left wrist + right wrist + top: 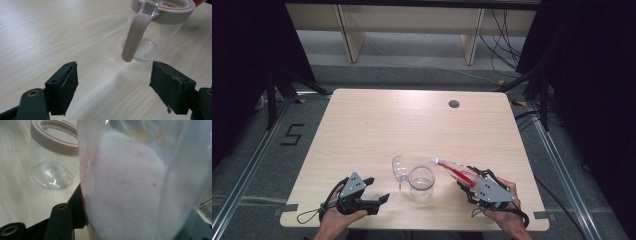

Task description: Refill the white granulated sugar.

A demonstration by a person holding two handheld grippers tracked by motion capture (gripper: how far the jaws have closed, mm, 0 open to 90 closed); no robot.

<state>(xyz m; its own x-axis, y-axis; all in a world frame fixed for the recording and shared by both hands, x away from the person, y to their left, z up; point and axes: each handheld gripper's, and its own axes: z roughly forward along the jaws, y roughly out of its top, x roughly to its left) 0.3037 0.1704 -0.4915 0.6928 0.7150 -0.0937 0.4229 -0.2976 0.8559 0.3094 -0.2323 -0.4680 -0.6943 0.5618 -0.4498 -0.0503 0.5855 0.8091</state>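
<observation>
Plainly the surface is the biggest thing, with one glass jar standing low of centre in the high view, its clear hinged lid flipped open to its left. Next, one plastic pouch of white powder (red print on it) is clamped between the jaws of the right gripper at lower right, tilted with its upper end reaching toward the jar's mouth. The left gripper, at lower left, holds nothing and has its jaws wide apart, near the jar but not touching it.

Risk, as I judge it: the jar stands unsteadied, so a nudge from the pouch could shift or tip it; and if the pouch is tipped further before its end is over the mouth, powder would land on the surface.

Count: one surface, one jar, one lid, one pouch, two grippers.
</observation>
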